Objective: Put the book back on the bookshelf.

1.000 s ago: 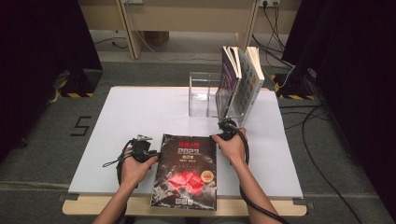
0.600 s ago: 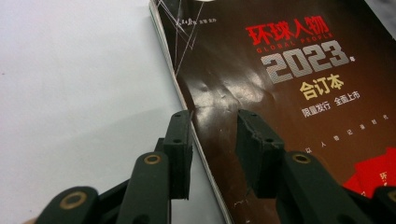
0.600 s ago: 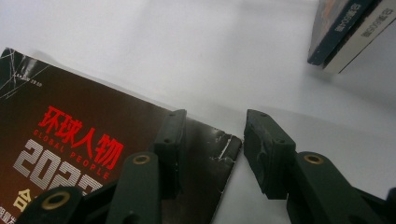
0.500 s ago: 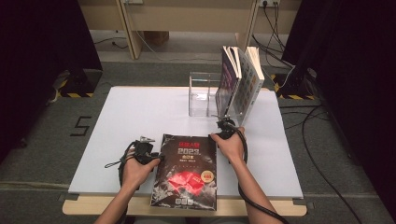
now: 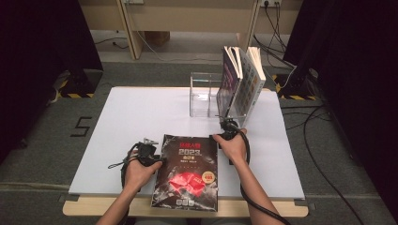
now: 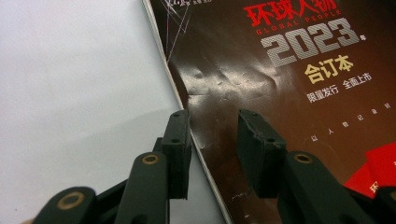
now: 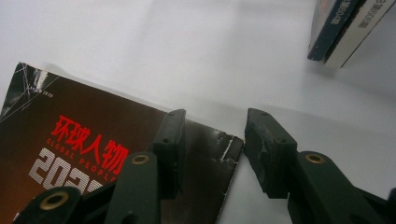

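- High view: magazine (image 5: pixel 187 174) lay flat at the table's (image 5: pixel 131 117) near edge, left gripper (image 5: pixel 149 151) at its left edge, right gripper (image 5: pixel 228 129) at its top right corner.
- Left gripper view: jaws part-open, just been opening, straddled the magazine's (image 6: pixel 280 93) edge, gripping nothing.
- Right gripper view: jaws part-open over the magazine's (image 7: pixel 84 140) corner, empty.

Lit evenly from overhead; white counter (image 5: pixel 141 117) bright, nearly blown out in both gripper views. Surroundings dark. Soft glare on glossy magazine (image 6: pixel 280 93) cover. Faint shadows beside jaws. Jaws close-up slightly soft; mild softness in high view.
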